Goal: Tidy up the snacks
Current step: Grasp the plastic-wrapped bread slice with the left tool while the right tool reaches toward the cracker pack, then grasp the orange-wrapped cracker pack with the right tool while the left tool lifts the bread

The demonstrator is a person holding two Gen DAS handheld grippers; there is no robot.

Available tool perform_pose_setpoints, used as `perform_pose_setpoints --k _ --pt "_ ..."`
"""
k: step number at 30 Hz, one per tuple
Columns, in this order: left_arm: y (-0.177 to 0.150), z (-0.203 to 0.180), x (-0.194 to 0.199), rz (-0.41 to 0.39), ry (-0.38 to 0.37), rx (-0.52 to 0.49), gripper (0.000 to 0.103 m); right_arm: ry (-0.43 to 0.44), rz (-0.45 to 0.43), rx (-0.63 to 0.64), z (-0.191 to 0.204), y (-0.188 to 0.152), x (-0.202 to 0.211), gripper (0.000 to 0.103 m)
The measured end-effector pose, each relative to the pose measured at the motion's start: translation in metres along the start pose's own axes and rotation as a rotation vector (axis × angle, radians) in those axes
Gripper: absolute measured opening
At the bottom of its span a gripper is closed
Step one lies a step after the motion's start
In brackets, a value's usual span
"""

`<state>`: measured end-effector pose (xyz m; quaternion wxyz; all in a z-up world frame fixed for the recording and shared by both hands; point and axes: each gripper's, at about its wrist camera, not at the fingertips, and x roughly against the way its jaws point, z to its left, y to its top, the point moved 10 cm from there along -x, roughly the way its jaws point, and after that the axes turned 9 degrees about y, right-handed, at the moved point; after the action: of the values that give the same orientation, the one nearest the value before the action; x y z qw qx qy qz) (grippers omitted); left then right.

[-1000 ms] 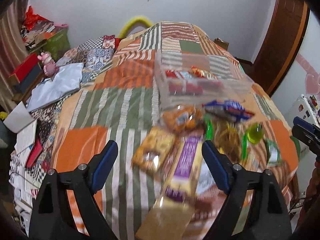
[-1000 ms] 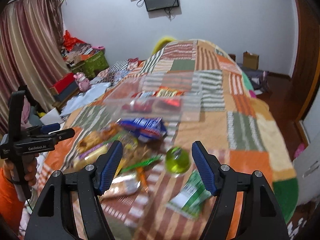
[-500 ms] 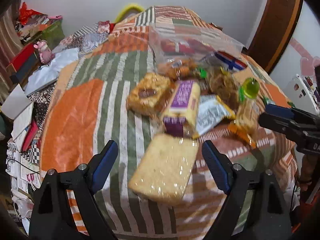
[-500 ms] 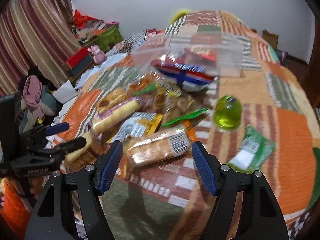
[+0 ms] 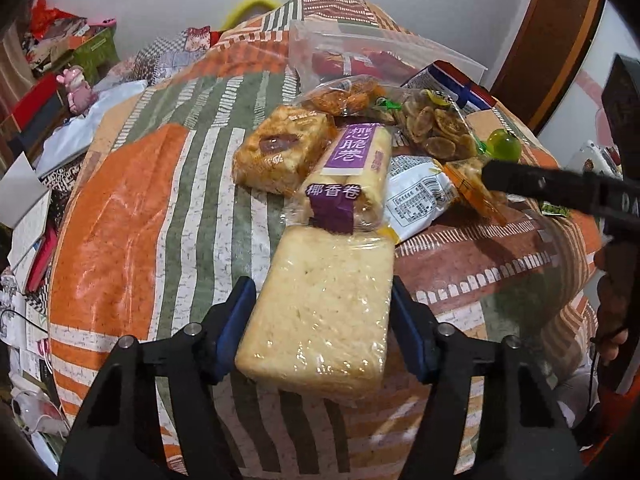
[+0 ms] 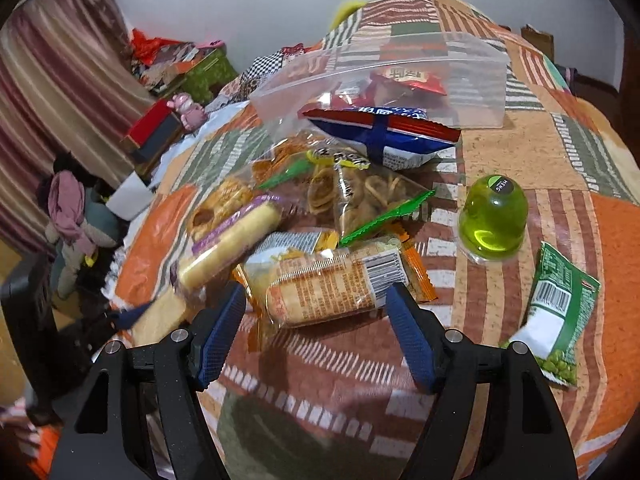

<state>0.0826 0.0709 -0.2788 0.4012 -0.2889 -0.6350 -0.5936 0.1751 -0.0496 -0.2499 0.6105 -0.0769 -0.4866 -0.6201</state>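
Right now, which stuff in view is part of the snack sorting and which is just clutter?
Job: pale cake pack between the open left claw fingers; biscuit pack ahead of the open right claw; purple roll pack; banana chips; green jelly cup; pea bag; clear bin.
Clutter: pink toy; red box; curtain.

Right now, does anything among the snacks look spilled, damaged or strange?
Nothing looks spilled or torn. The snacks lie in a loose overlapping heap before the clear box; only the green jelly cup stands apart.
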Motion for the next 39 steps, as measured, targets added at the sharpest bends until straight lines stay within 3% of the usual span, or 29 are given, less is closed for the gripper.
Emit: perform_pose_setpoints --k 3,8,13,20,26,33,39 --pt "0.001 0.0 0.001 -0.011 0.003 0.002 0.058 -0.001 -0.01 -0.022 -0.002 0.005 0.0 0.072" --pt "-0.001 0.01 0.006 -0.019 0.018 0.018 0.056 -0.005 -0.011 -0.038 -0.003 0.01 -0.007 0.083" --pt "-0.005 0.03 0.014 -0.028 0.061 0.043 0.055 -0.064 -0.01 0.012 -0.004 0.011 -0.012 0.083" --pt "-0.002 0.062 0.016 -0.035 0.112 0.113 0.055 -0.124 0.012 0.145 -0.008 0.0 -0.004 0.066" --pt "0.018 0.061 0.027 -0.09 0.108 0.123 0.055 -0.158 0.04 0.155 -0.032 -0.01 0.013 0.039" --pt "0.053 0.048 0.044 -0.17 0.084 0.121 0.055 -0.168 0.025 0.116 -0.044 -0.003 0.018 0.037" --pt "0.075 0.037 0.045 -0.191 0.049 0.129 0.055 -0.182 0.014 0.103 -0.047 0.003 0.011 0.035"
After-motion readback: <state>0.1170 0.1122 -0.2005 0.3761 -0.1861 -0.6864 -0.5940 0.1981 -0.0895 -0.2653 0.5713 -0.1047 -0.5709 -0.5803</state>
